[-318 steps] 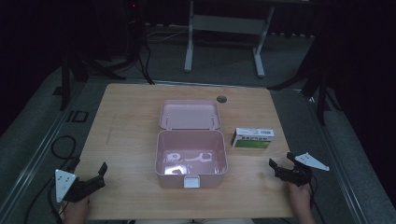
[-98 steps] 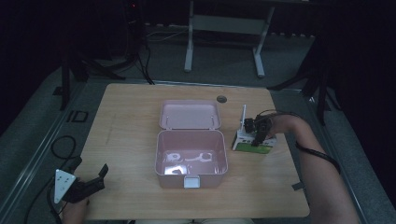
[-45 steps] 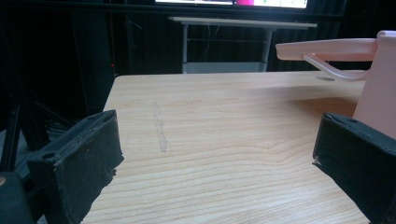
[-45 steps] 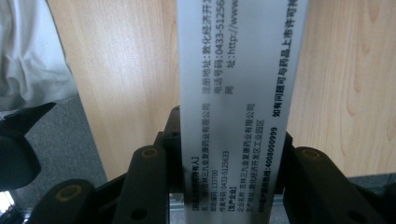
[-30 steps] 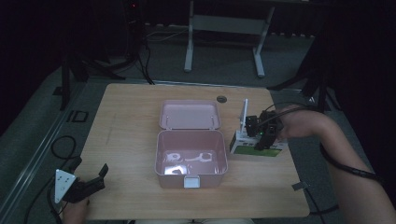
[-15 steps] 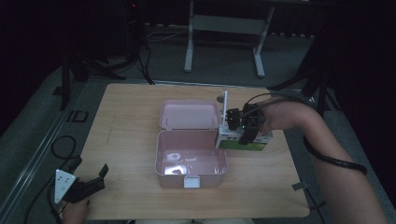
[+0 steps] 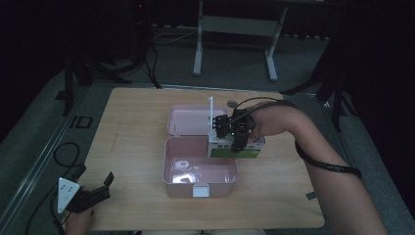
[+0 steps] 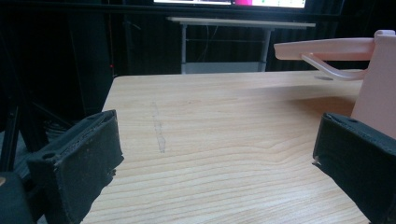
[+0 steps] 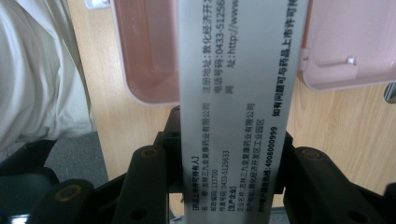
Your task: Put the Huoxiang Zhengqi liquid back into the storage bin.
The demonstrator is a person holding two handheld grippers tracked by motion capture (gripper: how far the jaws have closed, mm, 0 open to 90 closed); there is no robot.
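I see a pale pink box (image 7: 199, 169) on the light wood-grain table (image 7: 137, 127); the carton (image 7: 236, 147) is white with green, black print.

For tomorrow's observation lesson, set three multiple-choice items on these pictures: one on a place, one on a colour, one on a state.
1. Where is the medicine box?
A. at the table's near left corner
B. held at the right rim of the open case
C. on the floor

2. What colour is the open case?
A. pink
B. blue
C. black

3. How do the left gripper fingers stand?
A. shut on the case
B. shut on a cable
C. apart, with nothing between them

Answers: 1 B, the high view shows the right gripper holding it there; 2 A, its tray and lid are pink; 3 C, the left gripper view shows bare table between them.
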